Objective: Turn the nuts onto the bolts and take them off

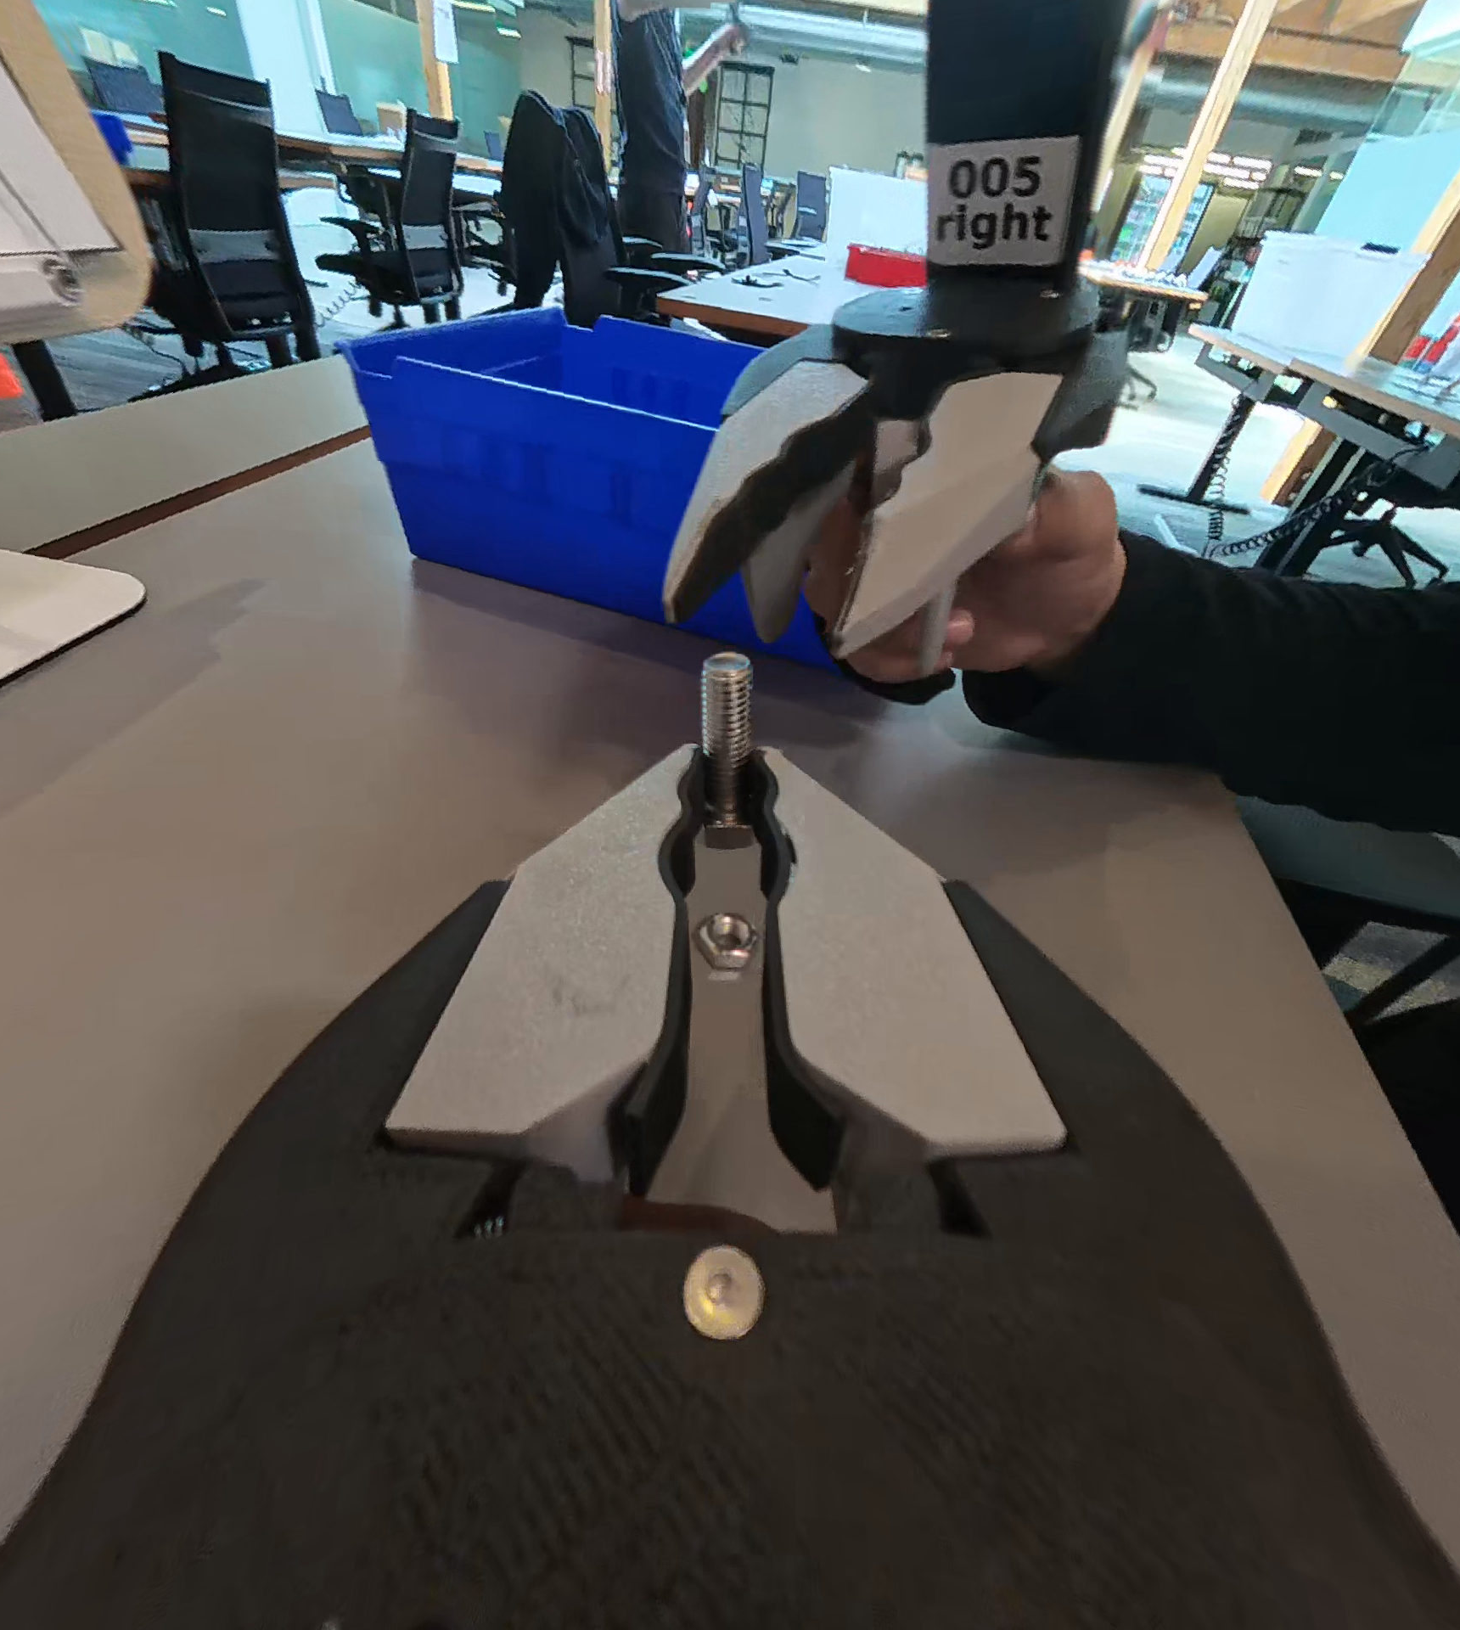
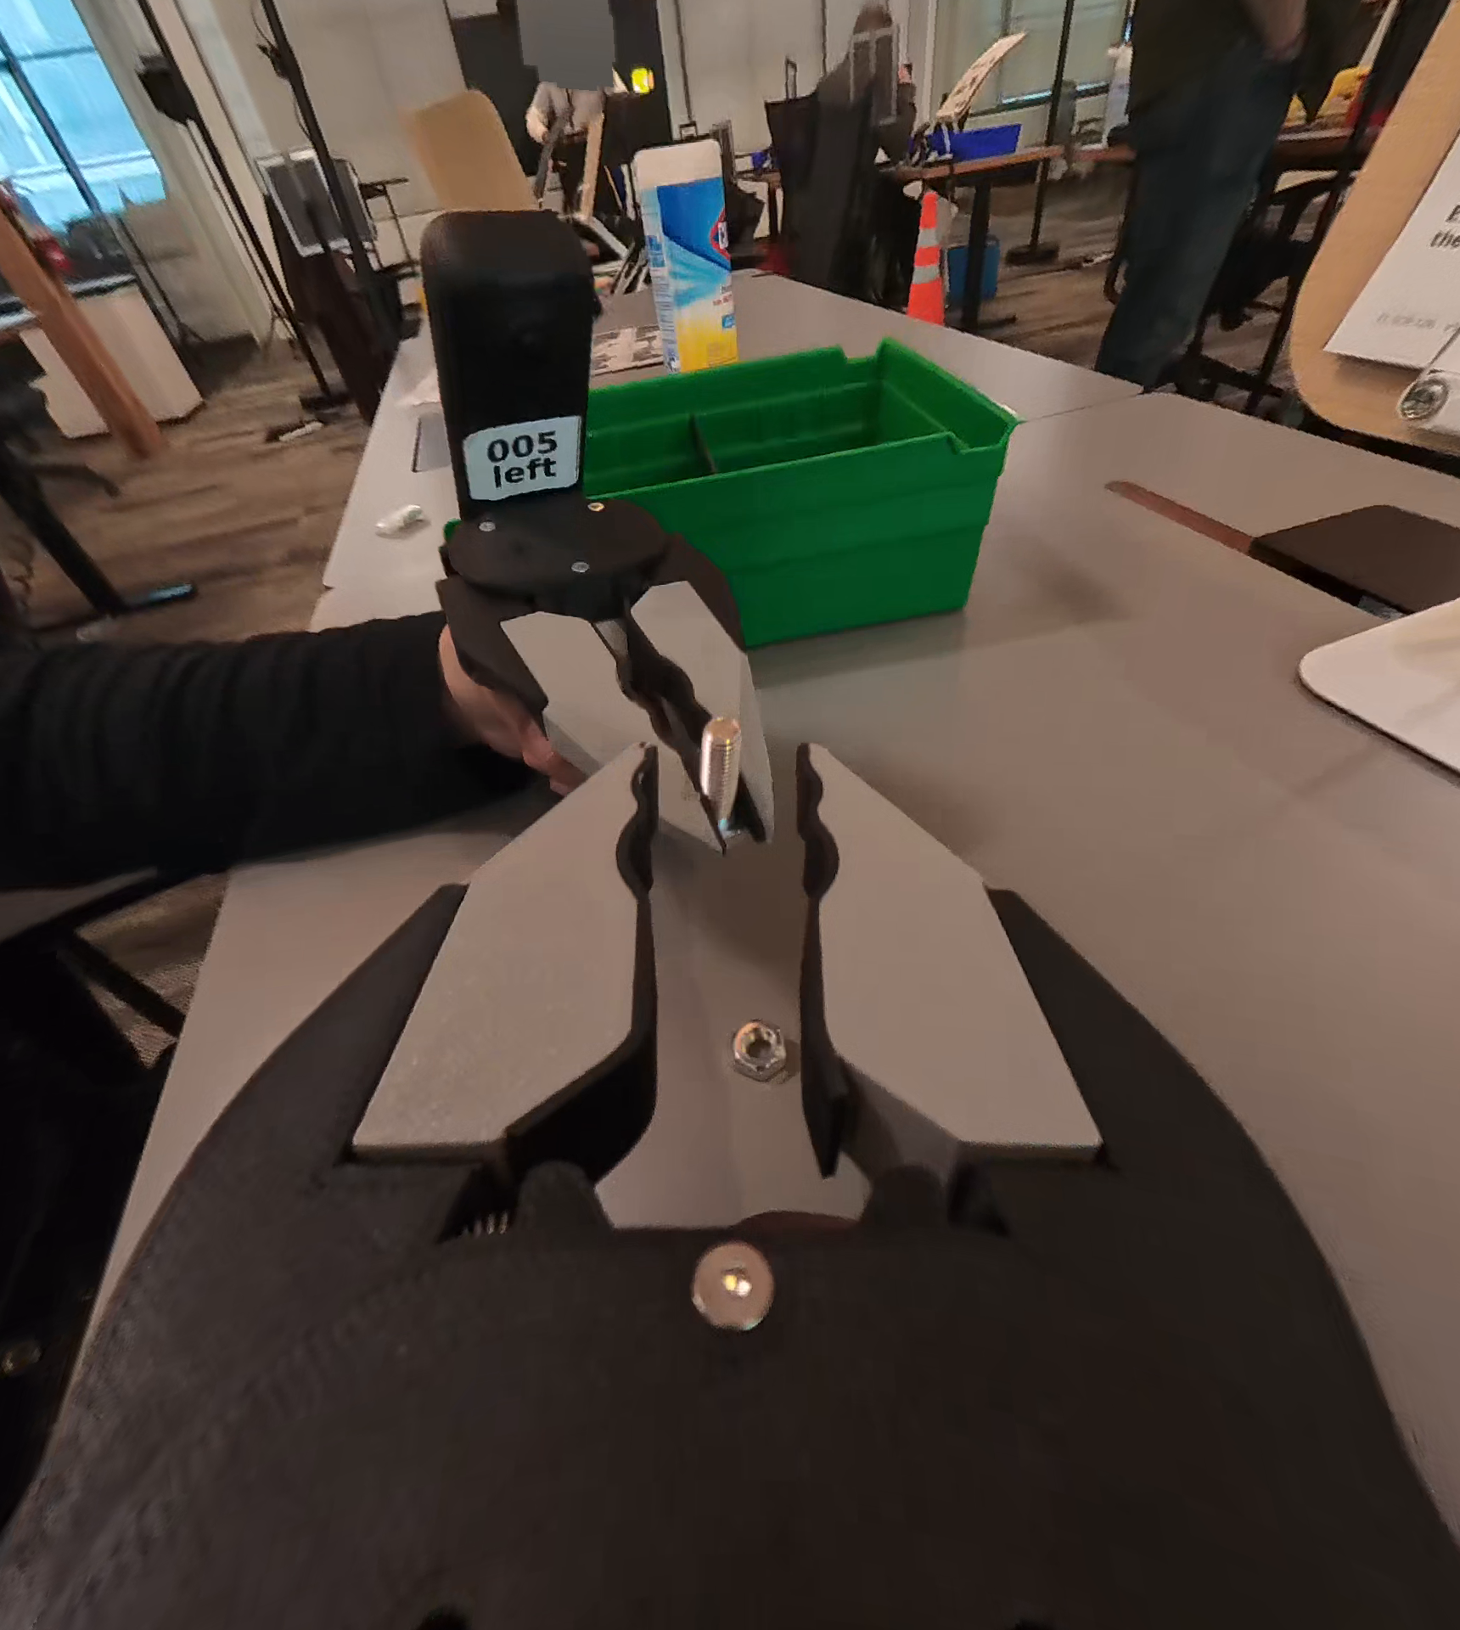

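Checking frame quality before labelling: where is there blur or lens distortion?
Left wrist view: the other grey-fingered gripper is motion-blurred; threaded steel bolt and steel hex nut sharp. Right wrist view: wide-angle bending at the edges; nut sharp, green plastic bin slightly soft.

One bolt (image 1: 726, 706), one nut (image 1: 726, 945), two grippers, blue bin (image 1: 532, 476), green bin (image 2: 850, 538), perhaps one wipes canister (image 2: 691, 265)

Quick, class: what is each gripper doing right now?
Left gripper: closed on the bolt, thread pointing up.
Right gripper: open, holding nothing; the nut lies on the table.
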